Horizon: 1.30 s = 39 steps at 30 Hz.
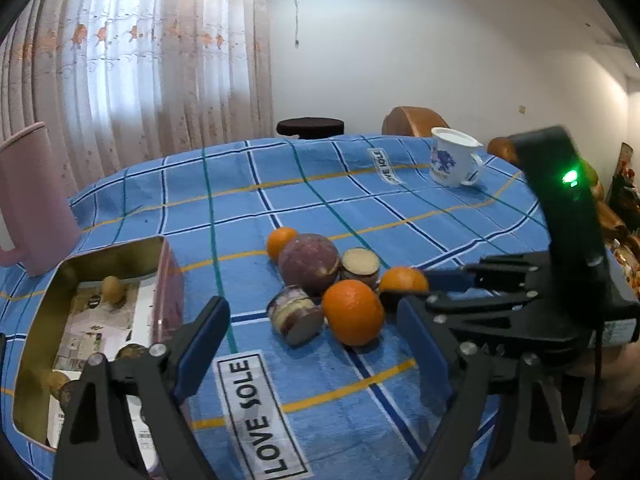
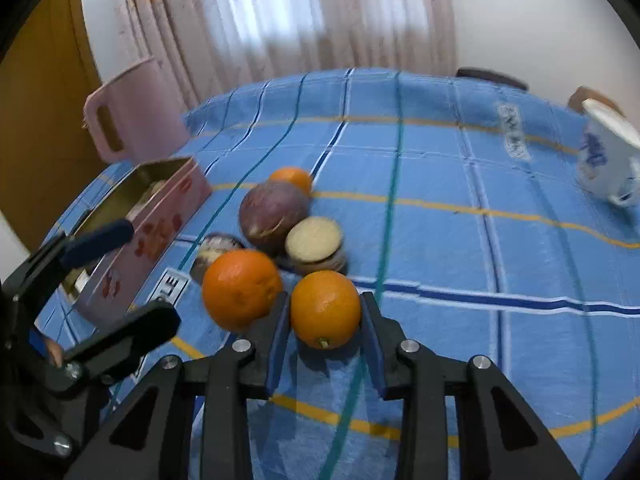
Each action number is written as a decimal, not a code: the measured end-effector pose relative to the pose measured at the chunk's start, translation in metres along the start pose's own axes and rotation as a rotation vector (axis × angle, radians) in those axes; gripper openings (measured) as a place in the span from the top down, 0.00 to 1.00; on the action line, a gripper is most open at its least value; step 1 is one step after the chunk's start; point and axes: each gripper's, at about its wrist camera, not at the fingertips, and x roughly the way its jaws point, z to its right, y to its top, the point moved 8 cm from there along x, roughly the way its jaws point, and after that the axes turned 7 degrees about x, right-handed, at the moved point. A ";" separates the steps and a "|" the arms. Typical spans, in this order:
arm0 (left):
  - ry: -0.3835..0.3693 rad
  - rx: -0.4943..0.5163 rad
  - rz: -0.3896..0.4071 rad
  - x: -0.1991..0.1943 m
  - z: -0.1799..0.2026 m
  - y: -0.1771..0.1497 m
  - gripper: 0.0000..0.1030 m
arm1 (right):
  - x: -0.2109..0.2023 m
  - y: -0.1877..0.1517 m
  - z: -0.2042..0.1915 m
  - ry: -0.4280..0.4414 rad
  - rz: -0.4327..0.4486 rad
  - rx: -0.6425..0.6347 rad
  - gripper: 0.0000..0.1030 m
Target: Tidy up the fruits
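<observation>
Crowding the gripped orange (image 2: pixel 325 309): another orange (image 2: pixel 241 288), cut halves (image 2: pixel 315 244).

Daylit curtain (image 1: pixel 132 80), white wall (image 1: pixel 460 60), possibly stool (image 1: pixel 310 127).

oranges: three, at (image 2: pixel 325 309), (image 2: pixel 241 289) and (image 2: pixel 291 179)
whole purple fruit: one (image 2: pixel 273 217)
cut purple pieces: two, at (image 2: pixel 316 244) and (image 2: pixel 216 249)
tin box: one (image 1: pixel 114 254)
pink jug: one (image 2: pixel 136 110)
white cup: one (image 1: pixel 454 157)
grippers: two, at (image 1: pixel 312 344) and (image 2: pixel 325 338)
</observation>
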 end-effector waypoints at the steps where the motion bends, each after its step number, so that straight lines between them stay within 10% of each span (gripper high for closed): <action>1: -0.008 0.001 -0.004 0.001 0.001 0.000 0.20 | -0.004 0.002 0.002 -0.013 0.022 0.002 0.66; 7: -0.058 -0.001 -0.041 0.015 0.014 0.002 0.39 | -0.027 0.011 0.021 -0.139 0.150 0.040 0.65; 30: -0.066 -0.004 -0.046 0.025 0.020 0.009 0.73 | -0.039 0.014 0.024 -0.135 0.208 0.060 0.65; 31: -0.069 -0.001 -0.038 0.023 0.021 0.009 0.89 | -0.040 0.014 0.024 -0.134 0.210 0.059 0.65; 36: -0.058 0.055 -0.041 0.022 0.030 0.010 0.89 | -0.042 0.014 0.024 -0.131 0.216 0.058 0.65; 39: -0.048 0.046 -0.048 0.021 0.028 0.008 0.70 | -0.043 0.015 0.025 -0.129 0.218 0.060 0.65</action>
